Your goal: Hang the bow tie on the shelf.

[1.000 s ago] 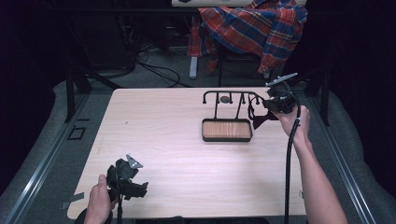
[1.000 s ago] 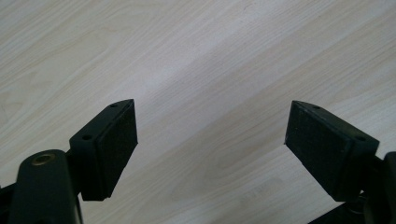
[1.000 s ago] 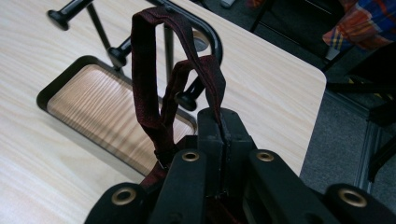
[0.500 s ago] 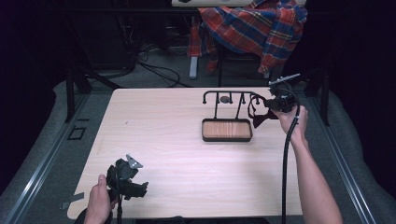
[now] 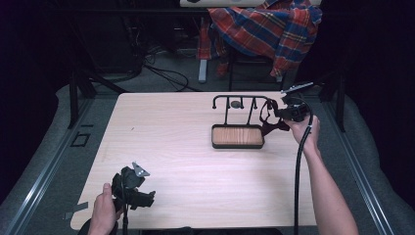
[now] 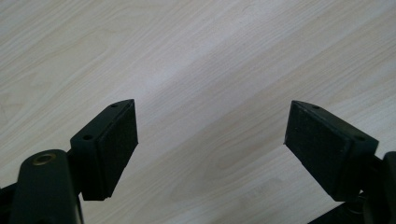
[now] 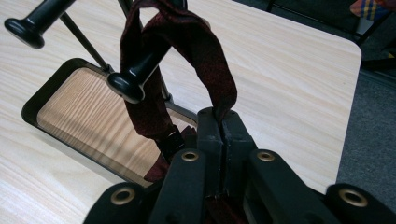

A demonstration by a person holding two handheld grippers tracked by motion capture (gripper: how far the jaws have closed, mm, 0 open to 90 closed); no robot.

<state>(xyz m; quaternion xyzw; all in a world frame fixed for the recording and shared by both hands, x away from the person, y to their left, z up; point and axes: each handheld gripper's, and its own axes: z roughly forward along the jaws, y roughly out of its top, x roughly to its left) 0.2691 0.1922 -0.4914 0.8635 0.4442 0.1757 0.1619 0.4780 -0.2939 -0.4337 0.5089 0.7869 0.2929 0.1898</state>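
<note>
My right gripper (image 7: 219,122) has its jaws pressed together on a dark red strap (image 7: 187,42), pinching the fabric at the top of its loop. The strap hangs over a black peg (image 7: 140,74) of the metal rack (image 5: 238,100) that rises from the far edge of a wooden-bottomed tray (image 5: 237,136). In the high view this gripper (image 5: 277,113) sits at the right end of the rack, and my right hand (image 5: 304,128) holds it just right of the tray. A second knob-ended peg (image 7: 35,21) juts out to the left of the strap, close enough to crowd any sideways move. The rack's thin uprights stand directly behind the strap. A buckle or clasp, as far as the dark fabric allows me to judge, hangs at the strap's lower end, above the tray's right corner. A small dark object (image 5: 236,104) hangs from the rack's top bar, too small to name.

My left gripper (image 5: 134,188) rests at the near left edge of the light wooden table (image 5: 161,147), held by my left hand (image 5: 103,213), well apart from the tray. Its jaws are spread wide, with bare tabletop between the pads (image 6: 114,144).

Beyond the table's far edge a red plaid cloth (image 5: 264,29) is draped over a chair, and cables lie on the grey floor. Black frame posts stand at the far left and far right of the table.
</note>
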